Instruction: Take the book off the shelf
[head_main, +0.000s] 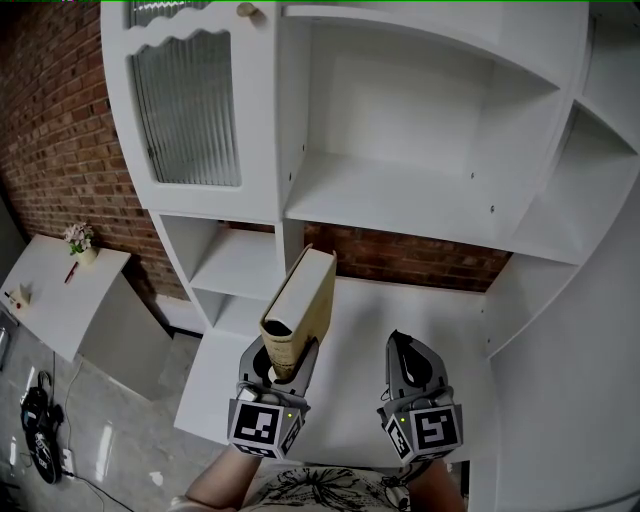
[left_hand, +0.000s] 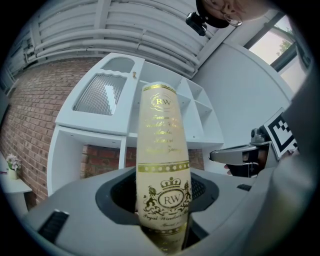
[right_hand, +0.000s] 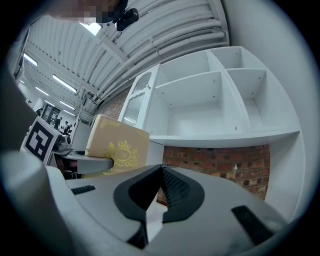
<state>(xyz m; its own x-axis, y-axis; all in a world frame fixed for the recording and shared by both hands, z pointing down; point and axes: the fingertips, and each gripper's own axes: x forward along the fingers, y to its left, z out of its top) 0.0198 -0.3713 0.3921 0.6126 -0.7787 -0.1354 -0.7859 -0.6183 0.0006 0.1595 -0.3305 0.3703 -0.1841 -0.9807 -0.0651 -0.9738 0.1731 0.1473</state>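
the left gripper (head_main: 283, 362) is clamped on the lower end of a tan book (head_main: 300, 308), which stands nearly upright between its jaws, leaning slightly away towards the shelf (head_main: 400, 200). the book is off the shelf and held in the air in front of it, above the white lower ledge. in the left gripper view the spine faces the camera: a gold "rw" monogram sits in a ring near the top, several lines of gold script run below it but are too blurred to read, then comes a gold dotted band and a second "rw" under a crown flanked by two heraldic beasts, with more small script underneath that i cannot make out. in the right gripper view the cover shows a gold crowned crest. the right gripper (head_main: 405, 365) is just beside the left one, its jaws pressed together with nothing between them. the shelf's open compartments hold nothing, and a ribbed glass door (head_main: 185, 110) is at its upper left. a brick wall (head_main: 60, 130) stands behind.
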